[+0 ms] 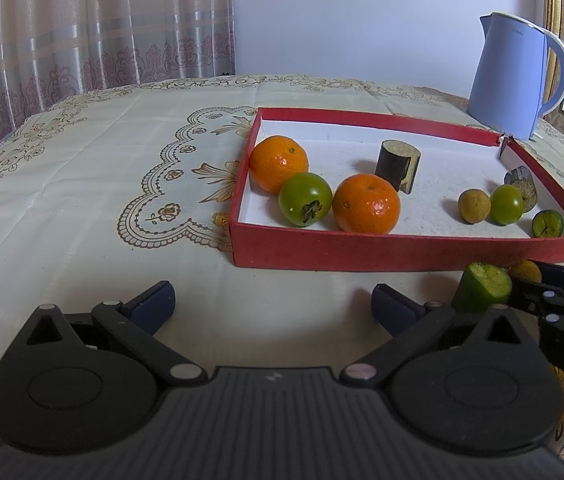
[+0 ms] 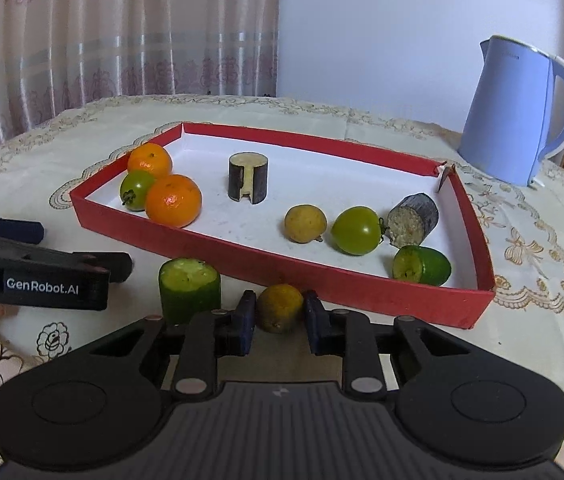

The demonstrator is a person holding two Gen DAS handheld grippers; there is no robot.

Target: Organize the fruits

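Note:
A red tray [image 2: 282, 268] [image 1: 402, 250] holds two oranges [image 2: 173, 200] [image 1: 366, 203], green tomatoes [image 2: 356, 231] [image 1: 305, 199], a yellow-brown fruit [image 2: 305, 223], two dark eggplant pieces [image 2: 248, 177] and a cucumber end [image 2: 422, 265]. On the cloth in front of the tray stand a cucumber piece [image 2: 189, 290] [image 1: 482, 287] and a small yellow-brown fruit [image 2: 280, 307] [image 1: 525, 271]. My right gripper [image 2: 278, 316] has its pads on either side of this small fruit, which rests on the table. My left gripper [image 1: 272, 306] is open and empty, left of the cucumber piece.
A blue kettle [image 2: 514, 114] [image 1: 514, 76] stands behind the tray at the right. A patterned cream tablecloth [image 1: 102, 168] covers the table. Curtains hang behind at the left. The left gripper's body [image 2: 34, 276] sits low at the left of the right wrist view.

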